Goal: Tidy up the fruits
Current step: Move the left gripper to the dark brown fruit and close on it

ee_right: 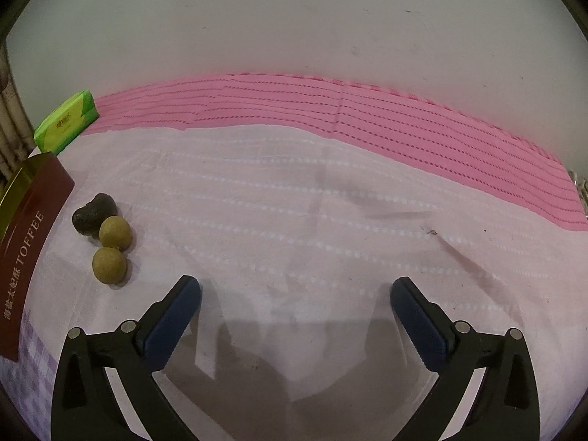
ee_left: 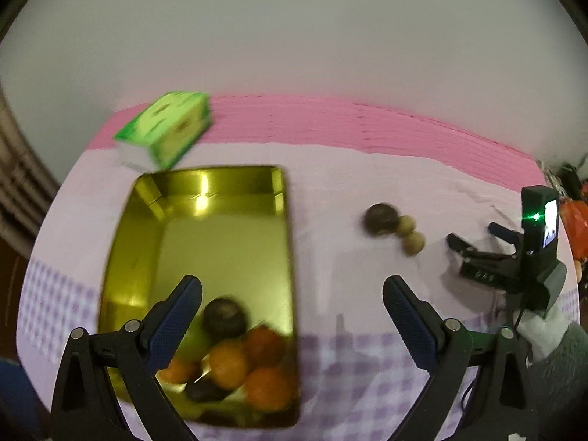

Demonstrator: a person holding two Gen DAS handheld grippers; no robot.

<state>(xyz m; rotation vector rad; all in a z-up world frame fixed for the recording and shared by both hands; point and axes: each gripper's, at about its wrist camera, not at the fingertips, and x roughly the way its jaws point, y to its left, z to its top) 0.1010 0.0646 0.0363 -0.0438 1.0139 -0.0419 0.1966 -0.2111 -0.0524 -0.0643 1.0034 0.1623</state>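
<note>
both tools are spread wide with nothing between their pads. left tool [ee_left: 292, 290] hangs over the near end of the gold tin [ee_left: 117, 257], its left finger crossing the pile inside: oranges [ee_left: 229, 365] heaped with dark fruits [ee_left: 225, 315] right under the tip. ahead of it the far part of the tin is bare, and past the tin's far left corner lies a green packet [ee_left: 165, 128]. off to its right, well apart from the tin, three loose fruits sit on the pale cloth of the table [ee_left: 349, 169]. right tool [ee_right: 296, 292] is low over that cloth with only its own shadow between the fingers; the three fruits lie ahead and to its left, a dark wrinkled fruit [ee_right: 94, 213] farthest, then a tan round fruit [ee_right: 114, 231] touching it, and a second tan fruit [ee_right: 109, 264] nearest, just beside the first. further left stands the tin's red outer wall [ee_right: 25, 257] printed toffee. these three look like what is left to move. the risk is their closeness: closing on the nearest tan one could knock its neighbour, and round fruit would likely roll on the wrinkled cloth. a pinch off centre may squirt it out sideways. the left view is smeared, so that tool seems to be moving, and it could bump the tin's rim or the heap.
</note>
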